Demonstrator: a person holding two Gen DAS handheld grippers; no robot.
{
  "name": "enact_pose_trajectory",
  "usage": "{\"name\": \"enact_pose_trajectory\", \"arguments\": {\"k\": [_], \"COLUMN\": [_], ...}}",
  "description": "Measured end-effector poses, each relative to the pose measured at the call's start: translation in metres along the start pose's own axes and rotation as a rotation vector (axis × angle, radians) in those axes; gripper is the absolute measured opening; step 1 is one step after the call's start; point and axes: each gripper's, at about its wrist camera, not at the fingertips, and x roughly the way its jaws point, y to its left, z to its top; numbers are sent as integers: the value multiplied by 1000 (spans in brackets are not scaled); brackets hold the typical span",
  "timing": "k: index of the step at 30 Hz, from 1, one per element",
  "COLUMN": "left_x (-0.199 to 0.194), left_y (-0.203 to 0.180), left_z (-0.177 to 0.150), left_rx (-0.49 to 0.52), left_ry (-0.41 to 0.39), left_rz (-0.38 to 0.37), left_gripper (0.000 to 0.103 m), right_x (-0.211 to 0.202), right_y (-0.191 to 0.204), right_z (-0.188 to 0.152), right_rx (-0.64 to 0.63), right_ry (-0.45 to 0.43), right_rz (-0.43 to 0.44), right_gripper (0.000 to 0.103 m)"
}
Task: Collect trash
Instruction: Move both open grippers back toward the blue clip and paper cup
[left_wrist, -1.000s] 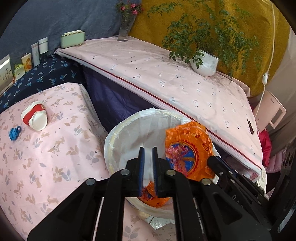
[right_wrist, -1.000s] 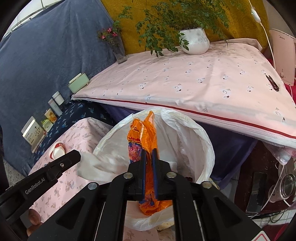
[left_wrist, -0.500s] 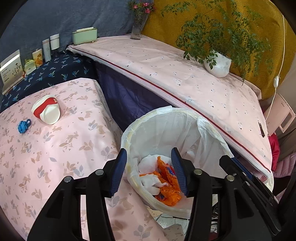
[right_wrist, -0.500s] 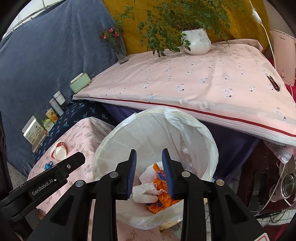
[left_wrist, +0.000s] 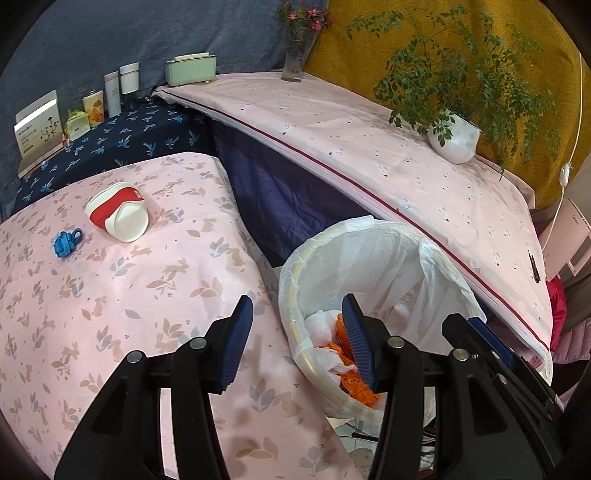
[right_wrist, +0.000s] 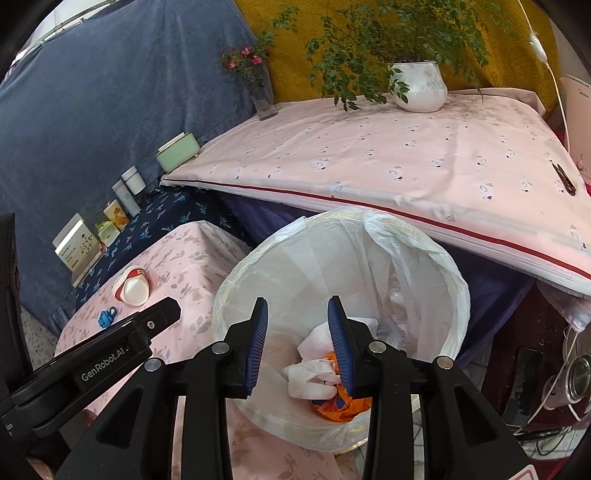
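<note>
Pink floral bedding (left_wrist: 110, 295) adjoins one lined waste bin (right_wrist: 458, 295), where one crumpled orange wrapper (right_wrist: 340, 406) and one white tissue wad (right_wrist: 310, 373) lie at the bottom, neither showing a clear long axis. Left gripper (left_wrist: 297, 341) and right gripper (right_wrist: 299, 345) both stand apart over the bin, empty.

Rear wall draped in blue-grey cloth (right_wrist: 110, 122) on the left, mustard-yellow cloth (left_wrist: 369, 51) on the right. Raised counter (right_wrist: 406, 158) under a pink sheet with red piping. Lower shelf (left_wrist: 122, 140) in navy floral fabric. Nearest counter (left_wrist: 110, 295) under a pink rabbit-print cover. Speckled floor (right_wrist: 37, 332) at lower left. Lighting even.
</note>
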Motion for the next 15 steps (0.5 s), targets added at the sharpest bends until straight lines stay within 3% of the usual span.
{"name": "enact_pose_trajectory", "arguments": {"k": [15], "left_x": [-7], "left_y": [48], "left_z": [-2], "left_rx": [-69], "left_ry": [-8], "left_rz": [50], "left_gripper": [48], "right_x": [6], "right_y": [43], "right_z": [-5], "right_rx": [-72], "right_ry": [20], "right_rz": [41], "right_gripper": [34]}}
